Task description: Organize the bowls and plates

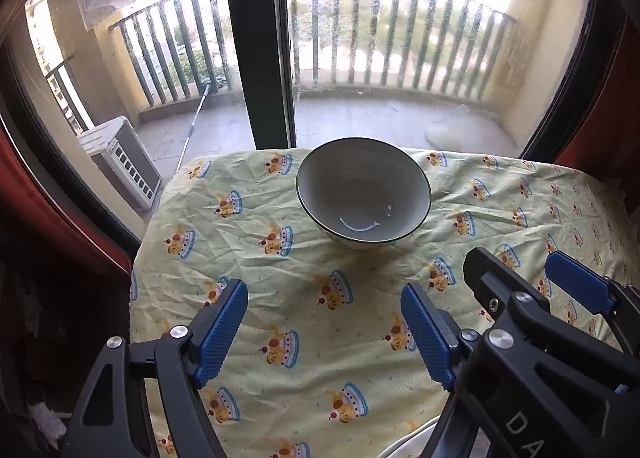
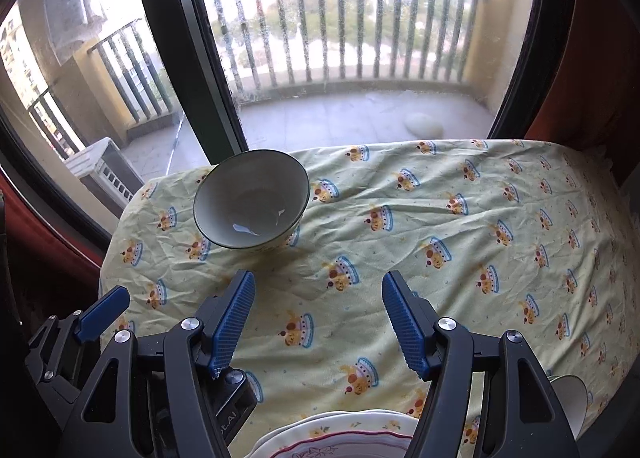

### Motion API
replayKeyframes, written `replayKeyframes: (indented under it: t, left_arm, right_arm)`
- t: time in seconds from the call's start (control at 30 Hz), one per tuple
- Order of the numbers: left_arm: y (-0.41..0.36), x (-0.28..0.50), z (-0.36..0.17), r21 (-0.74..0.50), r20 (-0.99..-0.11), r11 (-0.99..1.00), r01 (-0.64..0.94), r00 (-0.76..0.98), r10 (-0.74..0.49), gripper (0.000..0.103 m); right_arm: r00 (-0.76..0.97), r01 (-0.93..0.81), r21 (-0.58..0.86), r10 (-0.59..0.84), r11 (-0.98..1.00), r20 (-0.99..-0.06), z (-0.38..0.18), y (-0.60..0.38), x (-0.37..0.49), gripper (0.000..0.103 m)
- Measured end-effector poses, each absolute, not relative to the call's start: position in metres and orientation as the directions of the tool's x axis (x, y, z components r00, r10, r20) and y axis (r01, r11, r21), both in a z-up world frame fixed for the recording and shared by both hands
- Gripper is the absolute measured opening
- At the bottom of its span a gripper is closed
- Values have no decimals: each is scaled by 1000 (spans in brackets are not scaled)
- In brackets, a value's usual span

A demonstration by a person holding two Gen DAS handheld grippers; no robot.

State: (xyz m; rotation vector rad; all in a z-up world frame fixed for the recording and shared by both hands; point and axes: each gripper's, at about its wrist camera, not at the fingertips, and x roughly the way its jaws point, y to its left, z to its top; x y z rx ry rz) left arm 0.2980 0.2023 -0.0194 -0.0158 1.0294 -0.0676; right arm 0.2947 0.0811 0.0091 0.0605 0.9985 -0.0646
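Left tongs (image 1: pixel 324 322): blue ribbed pads spread wide apart, nothing between them, hovering low over the cloth at the near side of the table.
Right tongs (image 2: pixel 318 318): same story, jaws parted and empty, hanging just beside the left pair; each pair shows up at the edge of the other's view.
Straight below: a stack of plates (image 2: pixel 340 436) peeks in under the right tongs, cream rims with a red line and a flower print. Looks like more than one plate nested there, though most of the stack is cut off by the frame.
Near right edge: a second bowl (image 2: pixel 570 414), pale, only partly in view by the right tongs' arm; too little shows to say how it sits.
Further out: the big bowl (image 1: pixel 363 194) stands upright and alone near the far left corner of the table (image 2: pixel 460 226), dark rim, pale and bare inside, well apart from the plates.
Table cover: wrinkled yellow cloth with a crown print, otherwise bare across the middle.
Beyond: balcony door (image 1: pixel 256 38) and railing behind the glass.
Progress: my read is partway. Plates appear gathered at the near edge; the far bowl sits by itself, and the near bowl may want pairing with it.
Next, likely: one pair of tongs reaches out for the far bowl's rim.
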Motion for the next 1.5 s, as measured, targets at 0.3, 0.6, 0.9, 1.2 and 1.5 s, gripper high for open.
replayKeyframes:
  t: [0.3,0.6,0.9,1.2,1.5]
  left_arm:
    - [208,353,-36,8,-843,999,36,537,-13,80]
    - [201,399,-67,13,-848,1000,0,529,11,77]
    - [199,418,-94,-3,-867,1000,3,497,-4,58]
    - [201,423,-99,-75,-875,997,-6,481,-63,27]
    - [195,417,-92,-55,-877,998,16,478,-56,16]
  right_arm:
    - [558,101,41,-22,994,-830,-10,89,350,70]
    - [554,166,-5,-97,986,-827,-38,85,400,70]
    - [526,182,10,-88,983,-846,-69,82,423,52]
    - [545,148,43,-45,988,-838,-78,82,432,21]
    - [542,129,51,-27,990,-840,-75,79,427,18]
